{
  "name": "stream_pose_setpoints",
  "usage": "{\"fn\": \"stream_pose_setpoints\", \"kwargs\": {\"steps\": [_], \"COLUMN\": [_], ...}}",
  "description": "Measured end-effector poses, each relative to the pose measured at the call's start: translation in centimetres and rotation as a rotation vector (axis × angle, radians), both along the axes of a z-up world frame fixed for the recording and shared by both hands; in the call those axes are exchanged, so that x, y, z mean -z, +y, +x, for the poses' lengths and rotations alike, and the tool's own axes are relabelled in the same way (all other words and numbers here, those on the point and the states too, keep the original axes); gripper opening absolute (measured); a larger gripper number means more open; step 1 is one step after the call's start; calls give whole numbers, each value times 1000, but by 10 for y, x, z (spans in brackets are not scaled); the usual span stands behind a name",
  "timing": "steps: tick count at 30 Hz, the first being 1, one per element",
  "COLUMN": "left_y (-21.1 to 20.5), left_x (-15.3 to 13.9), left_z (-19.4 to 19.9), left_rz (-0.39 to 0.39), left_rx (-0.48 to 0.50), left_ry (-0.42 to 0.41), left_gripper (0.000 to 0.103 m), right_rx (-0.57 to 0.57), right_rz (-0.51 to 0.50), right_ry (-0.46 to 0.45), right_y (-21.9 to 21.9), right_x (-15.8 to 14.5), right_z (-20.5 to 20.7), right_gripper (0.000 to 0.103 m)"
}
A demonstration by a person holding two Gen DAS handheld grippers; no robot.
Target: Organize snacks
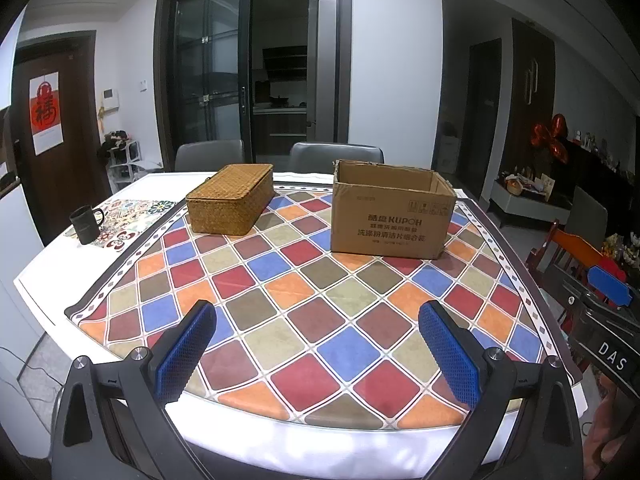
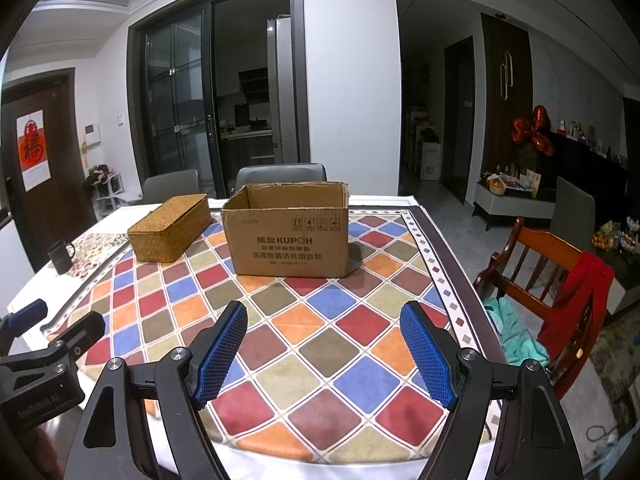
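Both tools hang over the near edge of the tabletop (image 2: 320,340) with their fingers spread wide and nothing between them: the left gripper (image 1: 316,316) and the right gripper (image 2: 323,318) each show two blue ribbed pads well apart over the checkered cloth. No snack shows in either view. Taking the cardboard box (image 2: 290,240) as the landmark, it stands upright at the far middle of the cloth with its top flaps open; only the upper part of its inner walls shows, so whether anything lies in it cannot be told. To the left of the box, apart from it, sits a woven basket (image 2: 170,226) with its lid down flat, so its contents are hidden too. Further left of the box, near the tabletop's edge, stands a dark mug (image 1: 85,224). This scene fits two stages alike: snacks waiting hidden in the box or the basket to be sorted, or snacks already put away with the lid closed over them. So the sound course, as a judgement only, is to look before gripping: bring one camera up and over the box's open mouth until its floor shows. If the basket must be opened, its lid is wide and shallow, so it would handle best pinched at a long edge while the other tool steadies the body, and the fingers should keep clear of the box's thin torn rim, which would buckle.
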State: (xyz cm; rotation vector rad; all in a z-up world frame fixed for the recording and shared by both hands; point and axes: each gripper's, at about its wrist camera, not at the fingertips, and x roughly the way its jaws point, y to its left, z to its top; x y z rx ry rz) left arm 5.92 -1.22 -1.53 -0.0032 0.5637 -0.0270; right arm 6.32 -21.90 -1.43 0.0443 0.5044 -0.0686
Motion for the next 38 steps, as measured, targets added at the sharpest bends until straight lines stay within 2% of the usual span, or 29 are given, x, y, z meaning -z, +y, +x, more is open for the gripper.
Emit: {"fn": "stream_pose_setpoints", "kwargs": {"steps": [38], "left_y": [2], "left_x": [0], "left_z": [1], "left_rz": [-2], "left_rx": [-3], "left_ry": [-5], "left_gripper": [103], "right_rx": [1], "right_rz": [1], "right_ry": [0], "right_y": [-1], "right_x": [1], "right_z": [-1], "right_gripper": [80]}}
